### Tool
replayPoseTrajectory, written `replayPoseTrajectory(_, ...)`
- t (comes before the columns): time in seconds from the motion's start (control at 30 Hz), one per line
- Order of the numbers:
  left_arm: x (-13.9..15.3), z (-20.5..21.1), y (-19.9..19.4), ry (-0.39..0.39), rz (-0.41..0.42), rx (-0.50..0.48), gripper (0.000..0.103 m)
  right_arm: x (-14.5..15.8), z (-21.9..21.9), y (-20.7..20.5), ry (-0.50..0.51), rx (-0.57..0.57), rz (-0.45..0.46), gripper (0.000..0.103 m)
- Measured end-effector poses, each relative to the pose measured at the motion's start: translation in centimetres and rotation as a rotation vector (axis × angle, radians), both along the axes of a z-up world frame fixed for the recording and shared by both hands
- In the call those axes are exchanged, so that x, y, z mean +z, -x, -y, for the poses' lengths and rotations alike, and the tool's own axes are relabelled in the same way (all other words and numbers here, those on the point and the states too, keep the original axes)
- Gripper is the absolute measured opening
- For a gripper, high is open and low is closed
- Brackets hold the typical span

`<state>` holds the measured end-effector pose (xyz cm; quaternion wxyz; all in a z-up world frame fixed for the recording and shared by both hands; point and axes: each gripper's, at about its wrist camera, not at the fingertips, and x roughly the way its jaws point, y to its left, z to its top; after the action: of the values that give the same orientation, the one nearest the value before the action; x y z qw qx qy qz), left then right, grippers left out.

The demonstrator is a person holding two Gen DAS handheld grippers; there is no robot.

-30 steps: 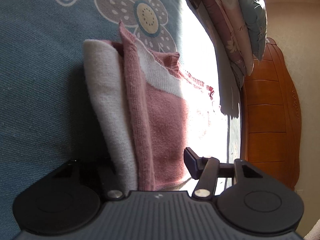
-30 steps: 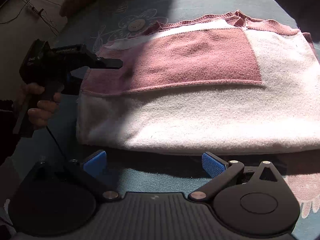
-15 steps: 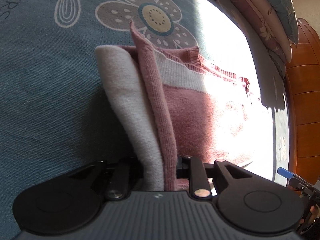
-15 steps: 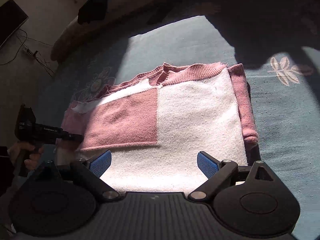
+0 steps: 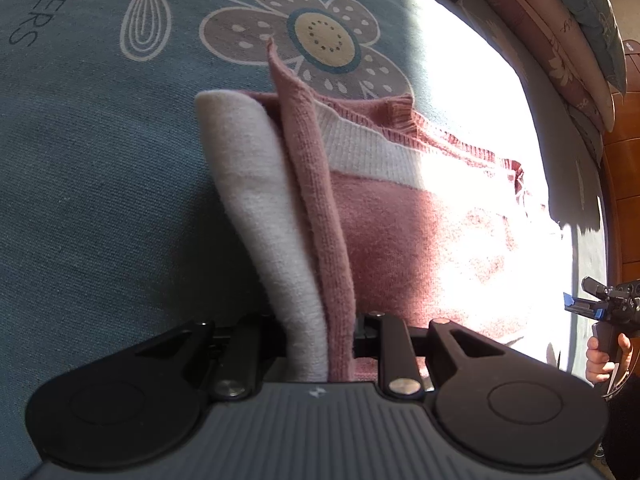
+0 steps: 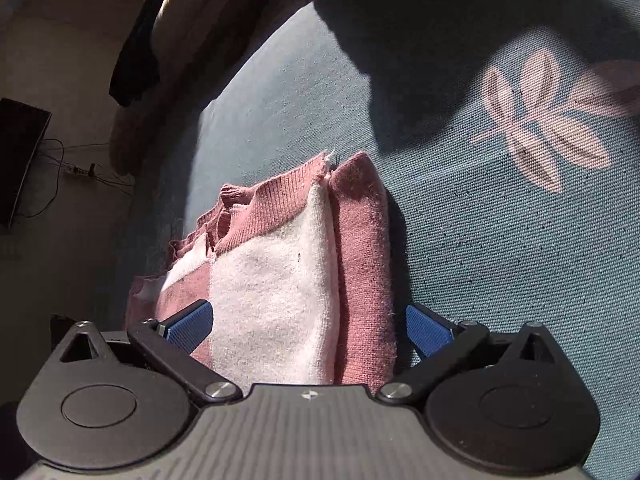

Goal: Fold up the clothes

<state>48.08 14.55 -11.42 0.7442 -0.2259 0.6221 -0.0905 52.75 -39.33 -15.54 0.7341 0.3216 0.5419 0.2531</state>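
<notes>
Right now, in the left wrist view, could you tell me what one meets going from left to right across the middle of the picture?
Blue floral bedspread → white folded edge of the sweater → pink knit fold → sunlit pink panel → right gripper → wooden headboard.

Left gripper [image 5: 320,332] tilted steeply down, fingers pinched on fabric; right gripper [image 6: 308,324] spread wide, gripping nothing.

Both rigs are sporting matte black plastic with a ribbed grey deck. The left hand-held gripper [image 5: 320,332] is showing silver screws on black linkage arms. The right hand-held gripper [image 6: 308,324] is wearing blue ribbed pads [image 6: 190,324] on its fingers, plus round black discs at each side.
</notes>
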Motion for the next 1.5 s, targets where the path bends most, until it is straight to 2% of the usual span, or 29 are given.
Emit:
replayPoseTrajectory(0.23,0.0,0.0,0.5,-0.017,-0.005,0.018,0.023,-1.4,-1.4,-3.8,-0.136,0.026,0.019,0.103)
replayPoseTrajectory(0.3,0.0,0.0,0.5,-0.020,-0.008,0.019,0.023,-1.6,-1.3,-3.7,-0.160,0.023,0.013,0.103)
replayPoseTrajectory(0.57,-0.3,-0.4,0.9,-0.017,-0.014,0.014,0.023,-2.0,-0.8,1.3,-0.231,0.054,-0.060,0.103)
replayPoseTrajectory(0.63,-0.4,-0.6,1.1,-0.012,-0.013,0.015,0.023,-2.0,-1.1,2.0,-0.236,0.062,-0.055,0.103)
replayPoseTrajectory(0.83,0.2,0.9,0.5,-0.007,-0.009,0.018,0.023,-1.7,-3.6,-1.6,-0.234,0.084,-0.013,0.103)
replayPoseTrajectory(0.93,0.1,0.9,0.7,-0.007,-0.008,0.021,0.023,-1.8,-4.4,-2.7,-0.231,0.104,-0.033,0.103)
replayPoseTrajectory(1.1,0.0,0.8,1.1,-0.002,0.000,0.024,0.023,-1.7,-3.9,-0.2,-0.189,0.180,-0.057,0.092)
replayPoseTrajectory(1.23,-0.1,0.9,1.7,-0.003,0.012,0.039,0.023,-1.6,-4.8,-1.3,-0.148,0.194,-0.089,0.091)
replayPoseTrajectory(1.37,-0.1,1.3,2.0,-0.020,0.015,0.030,0.023,-0.4,-7.1,-1.2,-0.036,0.303,-0.020,0.091)
replayPoseTrajectory(1.43,0.0,1.5,2.0,-0.033,0.011,0.025,0.023,-0.5,-6.7,-1.0,-0.031,0.294,-0.023,0.085)
replayPoseTrajectory(1.5,0.0,1.8,2.1,-0.045,0.010,0.020,0.023,-1.0,-5.7,-1.3,-0.041,0.259,-0.052,0.066)
